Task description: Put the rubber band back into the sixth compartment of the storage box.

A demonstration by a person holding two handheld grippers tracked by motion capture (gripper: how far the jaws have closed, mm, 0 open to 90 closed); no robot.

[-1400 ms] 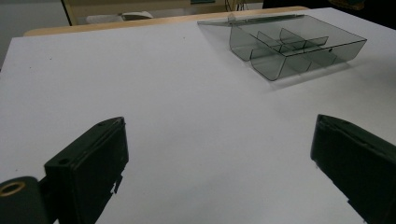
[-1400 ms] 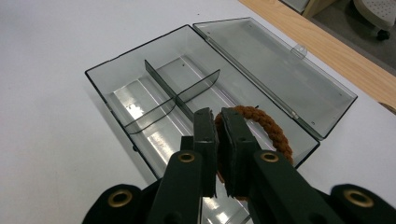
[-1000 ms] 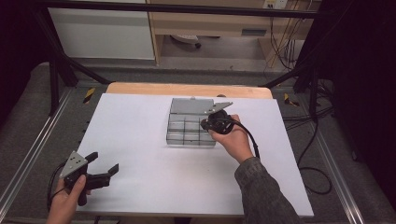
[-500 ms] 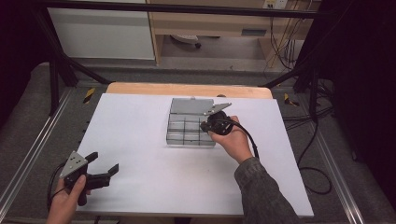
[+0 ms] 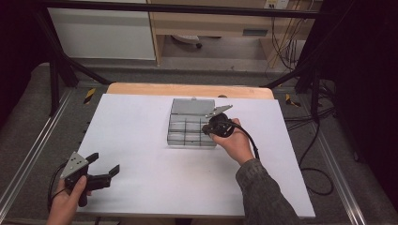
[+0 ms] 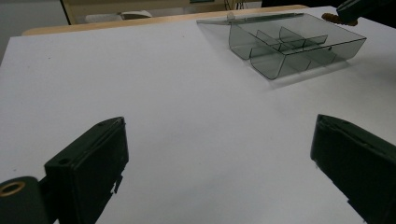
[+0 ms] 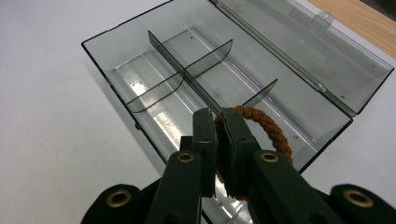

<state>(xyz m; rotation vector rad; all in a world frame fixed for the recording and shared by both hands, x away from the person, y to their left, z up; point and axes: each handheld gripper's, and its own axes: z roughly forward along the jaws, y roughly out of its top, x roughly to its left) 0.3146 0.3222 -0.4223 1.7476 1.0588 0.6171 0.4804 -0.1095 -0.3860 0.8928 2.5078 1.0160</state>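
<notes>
A clear grey divided box lies open in the middle of the white table, its lid folded flat behind it. My right gripper hangs over the box's near right compartment, shut on a brown braided hair tie that loops out to the right of the jaws. In the high view that gripper sits at the box's right edge. My left gripper rests at the table's front left, far from the box, with its jaws wide open and nothing between them.
The box's other compartments look empty. A wooden strip runs along the table's far edge. Metal rails flank the table, and a black cable trails off to the right.
</notes>
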